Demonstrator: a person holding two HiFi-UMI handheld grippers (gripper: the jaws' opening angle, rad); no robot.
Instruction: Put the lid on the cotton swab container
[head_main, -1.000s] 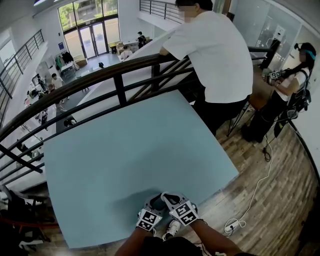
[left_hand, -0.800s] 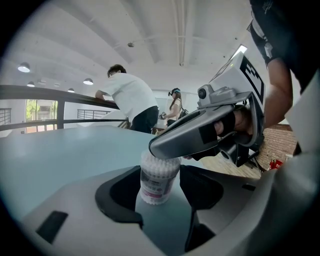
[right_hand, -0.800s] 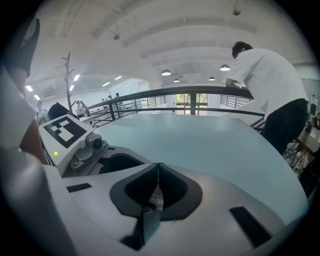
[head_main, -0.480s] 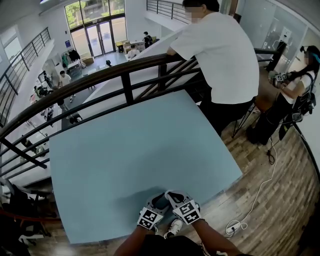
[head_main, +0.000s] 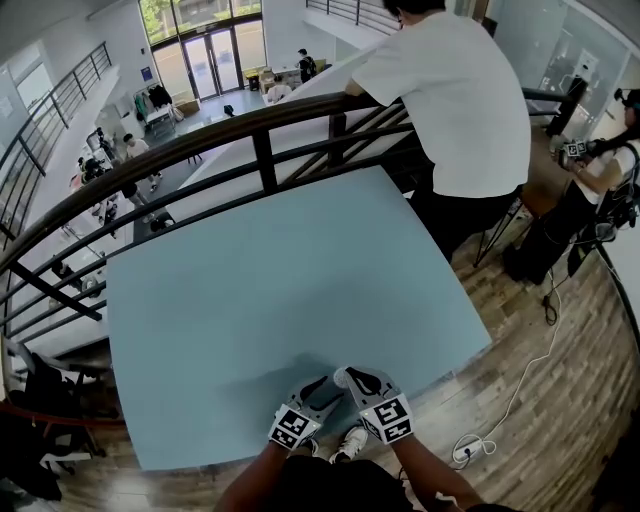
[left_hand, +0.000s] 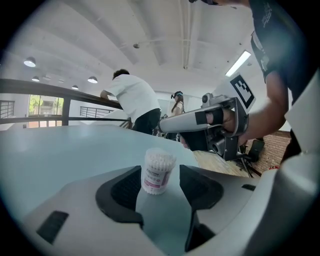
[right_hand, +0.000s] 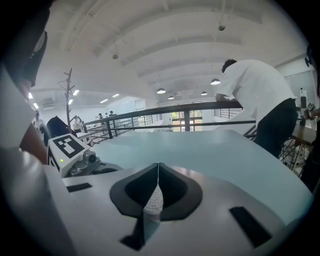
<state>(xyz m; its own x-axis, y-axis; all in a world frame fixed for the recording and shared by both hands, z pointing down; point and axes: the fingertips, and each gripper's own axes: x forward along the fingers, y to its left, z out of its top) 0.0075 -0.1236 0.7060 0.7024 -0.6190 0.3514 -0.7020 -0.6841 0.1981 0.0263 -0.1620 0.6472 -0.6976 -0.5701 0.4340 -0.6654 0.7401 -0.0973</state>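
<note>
Pale blue worktop (head_main: 270, 290) | cotton swab container (left_hand: 159, 169) stands upright between your left hand-held gripper's (left_hand: 160, 176) spread jaws, unpressed | right hand-held gripper (right_hand: 158, 170) clenched, lid unseen | likely light, tippy plastic: grip its labelled wall.

From my remote seat this reads as an upper gallery in a large open lab or office hall: the tabletop's (head_main: 300, 290) far edge meets a dark railing (head_main: 266, 160) over a lower floor (head_main: 205, 115) with people and glass entrance doors (head_main: 205, 65); plank flooring (head_main: 580, 400), vaulted white ceiling (right_hand: 165, 50).
</note>
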